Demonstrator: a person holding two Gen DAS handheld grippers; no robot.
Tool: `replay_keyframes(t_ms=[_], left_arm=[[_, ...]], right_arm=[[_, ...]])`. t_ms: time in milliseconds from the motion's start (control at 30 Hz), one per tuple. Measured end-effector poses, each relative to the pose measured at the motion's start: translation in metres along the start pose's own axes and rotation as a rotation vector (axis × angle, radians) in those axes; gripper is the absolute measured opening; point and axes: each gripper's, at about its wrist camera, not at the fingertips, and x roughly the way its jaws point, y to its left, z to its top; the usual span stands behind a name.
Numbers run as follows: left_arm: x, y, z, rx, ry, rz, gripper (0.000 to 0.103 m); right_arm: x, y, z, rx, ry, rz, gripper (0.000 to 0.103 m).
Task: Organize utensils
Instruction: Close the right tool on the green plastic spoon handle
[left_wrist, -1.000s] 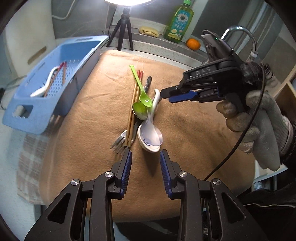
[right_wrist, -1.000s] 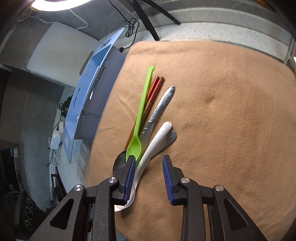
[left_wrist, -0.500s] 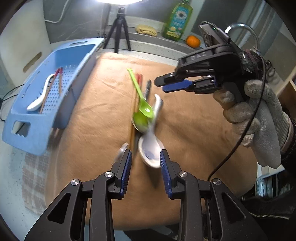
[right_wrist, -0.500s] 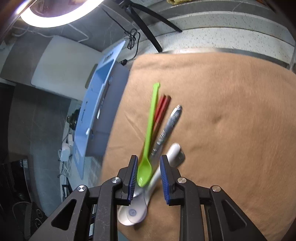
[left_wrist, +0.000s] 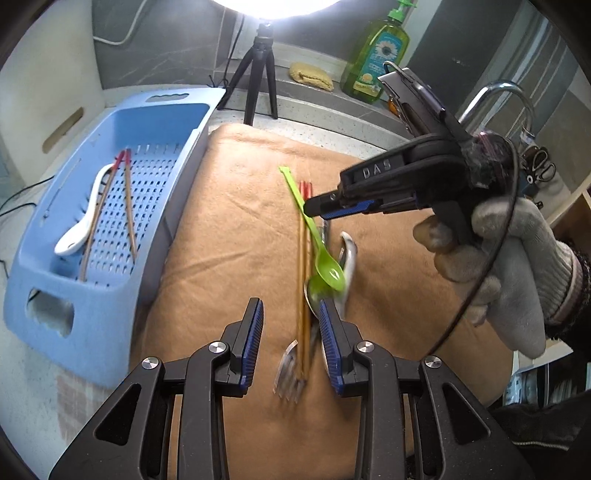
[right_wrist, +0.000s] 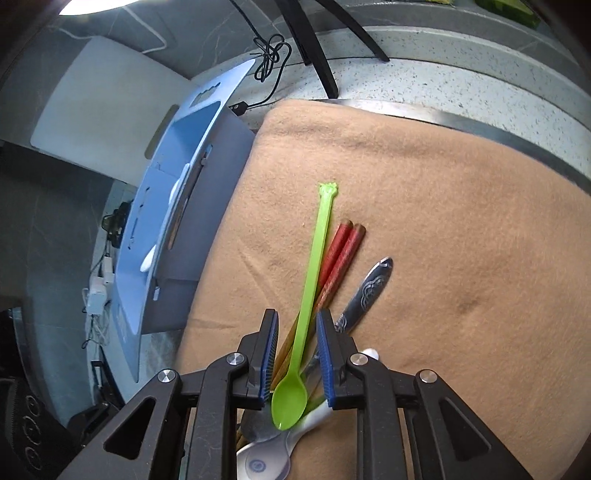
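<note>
Right gripper (right_wrist: 296, 354): fingers closing around the green spoon (right_wrist: 312, 295), handle between the blue pads with a gap showing on each side; no firm contact visible. The spoon lies lower centre of the right wrist view, across the red-tipped chopsticks (right_wrist: 341, 251) on the tan cloth (right_wrist: 461, 221). Left gripper (left_wrist: 290, 343): fingers part open and empty, above the fork (left_wrist: 290, 373). Blue basket (left_wrist: 66, 302), left of frame, holds a white spoon (left_wrist: 85, 218) and chopsticks.

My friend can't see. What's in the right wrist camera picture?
The right gripper is closing around a green spoon on a brown cloth. Red-tipped chopsticks and a metal handle lie beside it; a blue basket stands left.
</note>
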Motion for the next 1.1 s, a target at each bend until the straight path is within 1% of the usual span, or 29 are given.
replay_keyframes(t_ms=[133, 300, 500, 667, 733, 800, 867, 933, 1100], left_arm=[[0.014, 0.006, 0.012, -0.004, 0.026, -0.021, 0.029], [0.027, 0.003, 0.022, 0.03, 0.052, -0.03, 0.029], [0.053, 0.005, 0.035, 0.047, 0.1, -0.034, 0.029], [0.069, 0.002, 0.045, 0.06, 0.125, -0.033, 0.028], [0.075, -0.002, 0.048, 0.078, 0.133, -0.026, 0.028], [0.082, -0.006, 0.052, 0.099, 0.142, -0.012, 0.027], [0.091, -0.009, 0.055, 0.12, 0.156, 0.007, 0.022], [0.097, -0.01, 0.057, 0.133, 0.168, 0.023, 0.021], [0.103, -0.008, 0.064, 0.133, 0.172, 0.016, 0.021]], right_arm=[[0.008, 0.003, 0.004, -0.018, 0.015, -0.036, 0.016], [0.012, 0.004, 0.006, -0.023, 0.024, -0.06, 0.015], [0.014, 0.003, 0.006, -0.019, 0.031, -0.066, 0.013], [0.017, 0.004, 0.007, -0.019, 0.035, -0.064, 0.012], [0.016, 0.001, 0.006, -0.01, 0.037, -0.063, 0.009], [0.013, -0.004, 0.005, 0.005, 0.034, -0.052, 0.009], [0.012, -0.007, 0.004, 0.015, 0.032, -0.045, 0.009], [0.01, -0.008, 0.003, 0.018, 0.028, -0.042, 0.009], [0.006, -0.015, 0.001, 0.04, 0.023, -0.028, 0.008]])
